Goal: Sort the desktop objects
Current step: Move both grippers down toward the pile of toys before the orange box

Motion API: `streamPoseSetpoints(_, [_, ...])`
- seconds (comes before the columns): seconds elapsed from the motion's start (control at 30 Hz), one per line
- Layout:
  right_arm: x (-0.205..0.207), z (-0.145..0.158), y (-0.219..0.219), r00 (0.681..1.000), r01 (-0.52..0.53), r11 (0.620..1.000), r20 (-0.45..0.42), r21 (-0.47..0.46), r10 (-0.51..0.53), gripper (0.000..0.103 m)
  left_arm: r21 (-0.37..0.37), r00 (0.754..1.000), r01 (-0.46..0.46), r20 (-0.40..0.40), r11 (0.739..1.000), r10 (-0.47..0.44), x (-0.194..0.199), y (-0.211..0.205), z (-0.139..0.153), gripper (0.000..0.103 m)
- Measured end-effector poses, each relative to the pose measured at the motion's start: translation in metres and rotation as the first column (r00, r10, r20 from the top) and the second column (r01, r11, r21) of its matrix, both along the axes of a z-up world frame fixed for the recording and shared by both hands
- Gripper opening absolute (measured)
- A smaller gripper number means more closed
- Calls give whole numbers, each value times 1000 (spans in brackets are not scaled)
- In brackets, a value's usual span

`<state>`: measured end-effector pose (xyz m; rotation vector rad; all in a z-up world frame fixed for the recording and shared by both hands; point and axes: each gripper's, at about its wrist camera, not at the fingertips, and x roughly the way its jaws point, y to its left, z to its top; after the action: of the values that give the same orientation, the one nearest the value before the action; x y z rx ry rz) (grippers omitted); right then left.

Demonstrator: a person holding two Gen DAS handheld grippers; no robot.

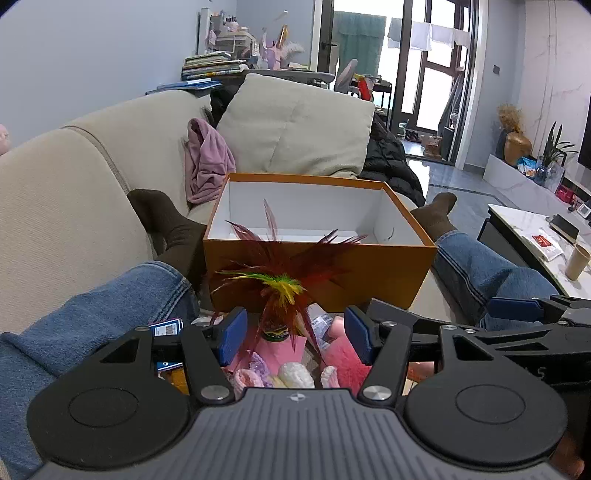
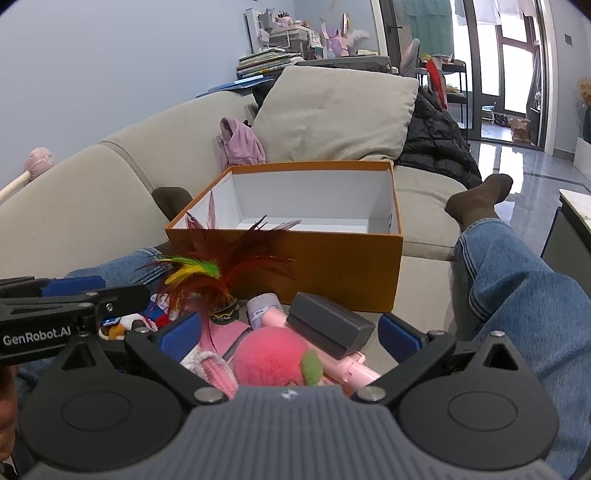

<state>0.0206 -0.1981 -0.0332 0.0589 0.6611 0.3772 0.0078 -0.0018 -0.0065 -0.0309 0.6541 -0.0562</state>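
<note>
Both grippers, left (image 1: 295, 334) and right (image 2: 290, 332), hover with fingers apart and empty over toys heaped just before an open orange box (image 2: 314, 266), the feather shuttlecock (image 2: 218, 291) standing nearest it.

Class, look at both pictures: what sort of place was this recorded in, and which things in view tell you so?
Most likely a living room in a home. A beige sofa with a loose cushion fills the background, a low table stands to one side, and laundry hangs beyond the glass doors.
</note>
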Motion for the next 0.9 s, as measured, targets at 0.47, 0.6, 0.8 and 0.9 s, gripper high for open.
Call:
streamPoseSetpoints(0.47, [2, -6, -3, 999, 23, 1000, -30, 1, -23, 102, 5, 1000, 13, -19, 1000, -13, 0, -3, -4, 69])
streamPoseSetpoints(0.6, [1, -7, -4, 999, 26, 1000, -33, 5, -25, 102, -1, 1000, 14, -28, 1000, -14, 1, -2, -6, 69])
streamPoseSetpoints(0.8, [4, -10, -4, 998, 26, 1000, -50, 3, -26, 100, -1, 998, 19, -52, 1000, -19, 4, 0, -9, 69])
streamPoseSetpoints(0.9, [6, -12, -3, 998, 20, 1000, -62, 1, -20, 94, 9, 998, 20, -67, 1000, -19, 5, 2, -11, 69])
